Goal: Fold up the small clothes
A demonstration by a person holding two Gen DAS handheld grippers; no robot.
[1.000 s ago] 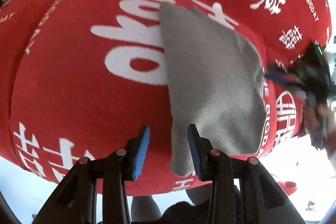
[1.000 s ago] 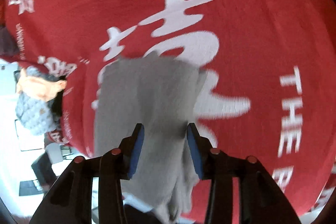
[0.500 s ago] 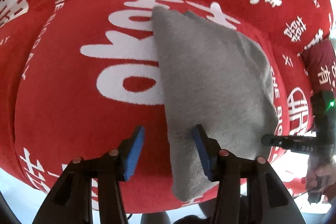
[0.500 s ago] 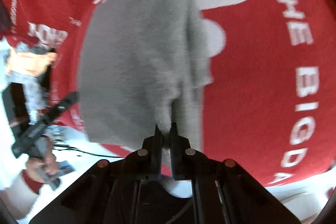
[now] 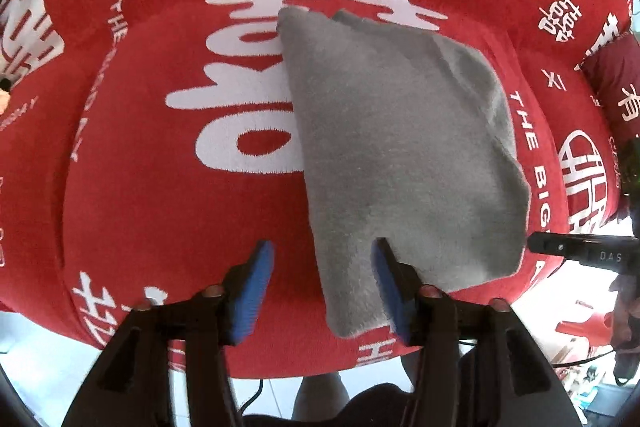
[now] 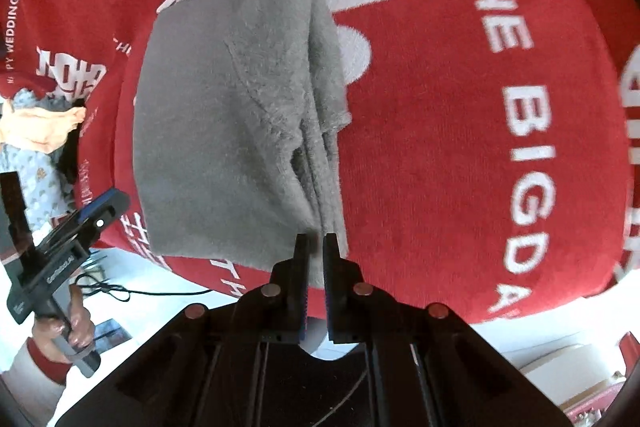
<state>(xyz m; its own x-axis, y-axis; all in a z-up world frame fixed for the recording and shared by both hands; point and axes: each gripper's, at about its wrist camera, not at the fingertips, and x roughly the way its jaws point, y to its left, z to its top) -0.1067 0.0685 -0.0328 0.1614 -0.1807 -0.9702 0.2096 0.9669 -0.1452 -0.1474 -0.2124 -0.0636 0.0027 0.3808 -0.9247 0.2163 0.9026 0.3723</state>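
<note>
Left wrist view shows the left tool point(image 5: 322, 287) standing wide, its jaws having just been opening, with the blue pads clear of the cloth. One pad point(image 5: 252, 291) hangs over bare red fabric; the other pad point(image 5: 386, 283) sits in front of the near part of the grey garment point(image 5: 400, 147), and I cannot tell whether it brushes the cloth. The garment's near left edge runs through the gap between the jaws, but nothing is pinched there.

The grey garment lies folded on a red cushion point(image 5: 140, 207) printed with large white characters and the words THE BIG DAY. It spreads from the middle of the cushion toward the cushion's near edge and right side, with its narrow near corner reaching almost to the near edge. At the right of this view the right tool's black body point(image 5: 580, 253) comes in just beside the garment's right edge.

In the right wrist view the right tool point(image 6: 315, 247) is clamped tight on a gathered fold of the grey garment point(image 6: 224, 131), right at the garment's near edge, close to the cushion's point(image 6: 460, 147) near edge. The cloth bunches into ridges that run away from the pinch. To the left, the left tool point(image 6: 96, 211) is held by a hand point(image 6: 66, 327) off the cushion's left edge, near the garment's left side. A pile of other clothes point(image 6: 36, 139) sits beyond it at the cushion's left edge.
</note>
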